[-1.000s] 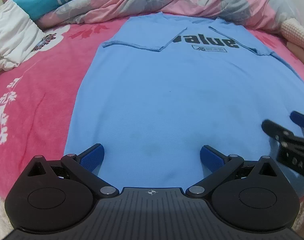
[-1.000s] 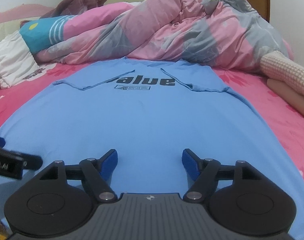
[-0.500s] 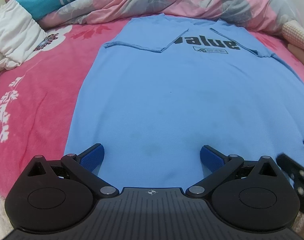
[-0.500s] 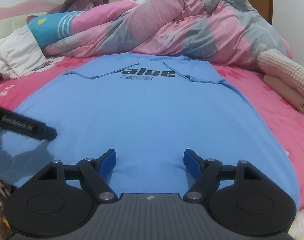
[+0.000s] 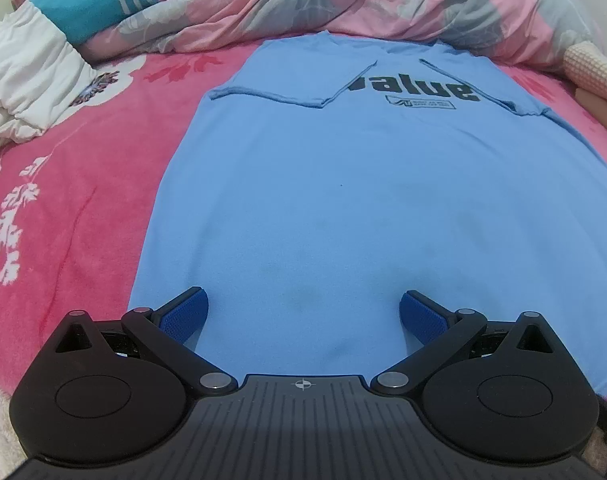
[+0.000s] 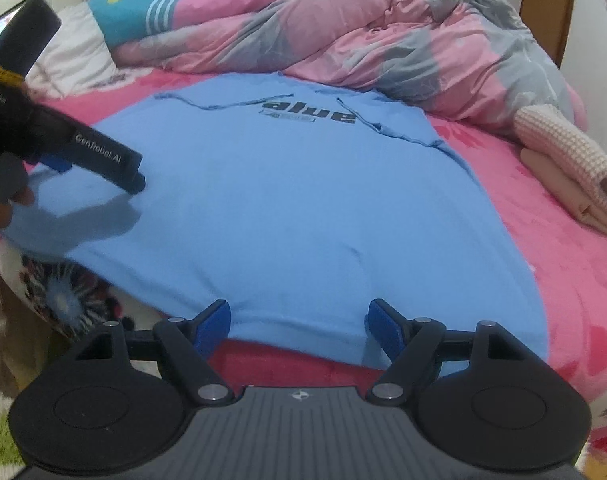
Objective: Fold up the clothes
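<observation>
Already spread flat on bed (image 5: 75,216), blue T-shirt (image 5: 363,208), sleeves tucked inward. Left gripper (image 5: 303,314) and right gripper (image 6: 297,322): fingers wide, empty, poised over hem. Next, probably pinching both hem corners, folding toward collar.

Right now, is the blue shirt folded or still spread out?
Mostly spread: the blue shirt lies flat on the bed, only both sleeves folded inward over the chest.

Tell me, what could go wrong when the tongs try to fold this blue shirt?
1. The blue shirt has its near hem at the bed's edge, so a tug might slide it off.
2. Both sleeves are already folded in; a rough lift could flop them open.
3. The right tongs and left tongs are open, so they might pinch the pink blanket too.
</observation>
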Available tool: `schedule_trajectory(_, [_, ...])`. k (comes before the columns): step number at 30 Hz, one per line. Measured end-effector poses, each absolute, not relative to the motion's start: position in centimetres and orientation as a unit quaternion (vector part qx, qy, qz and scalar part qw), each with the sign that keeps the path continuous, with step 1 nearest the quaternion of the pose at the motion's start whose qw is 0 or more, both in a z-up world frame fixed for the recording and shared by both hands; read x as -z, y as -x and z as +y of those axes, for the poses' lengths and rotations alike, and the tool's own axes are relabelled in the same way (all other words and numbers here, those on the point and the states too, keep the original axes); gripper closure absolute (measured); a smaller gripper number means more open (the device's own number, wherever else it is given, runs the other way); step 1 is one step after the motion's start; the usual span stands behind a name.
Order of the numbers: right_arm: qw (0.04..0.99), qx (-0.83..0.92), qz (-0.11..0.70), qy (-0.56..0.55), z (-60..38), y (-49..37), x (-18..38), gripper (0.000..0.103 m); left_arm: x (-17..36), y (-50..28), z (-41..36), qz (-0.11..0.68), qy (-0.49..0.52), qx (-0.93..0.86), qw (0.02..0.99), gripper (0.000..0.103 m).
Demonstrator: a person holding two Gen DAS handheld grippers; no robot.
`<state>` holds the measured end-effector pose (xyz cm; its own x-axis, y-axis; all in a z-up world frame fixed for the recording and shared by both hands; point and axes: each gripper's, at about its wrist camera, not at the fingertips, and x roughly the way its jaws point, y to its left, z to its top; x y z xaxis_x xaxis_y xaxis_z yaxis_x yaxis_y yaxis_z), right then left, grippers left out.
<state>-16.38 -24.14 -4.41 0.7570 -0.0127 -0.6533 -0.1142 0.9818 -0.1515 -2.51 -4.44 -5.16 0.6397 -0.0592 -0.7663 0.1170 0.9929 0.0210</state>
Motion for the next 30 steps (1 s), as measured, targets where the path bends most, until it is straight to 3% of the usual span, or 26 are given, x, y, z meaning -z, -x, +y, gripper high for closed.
schedule_trajectory(11, [0.951, -0.074, 0.279, 0.111, -20.3, 15.1, 3.2, 0.025, 5.1, 2.5, -4.6, 0.423, -0.037, 0.049, 0.904, 0.0])
schedule_trajectory(30, [0.946, -0.09, 0.297, 0.094, -19.5, 14.3, 5.9, 0.025, 4.1, 3.7, -2.5, 0.428, -0.021, 0.084, 0.9, 0.0])
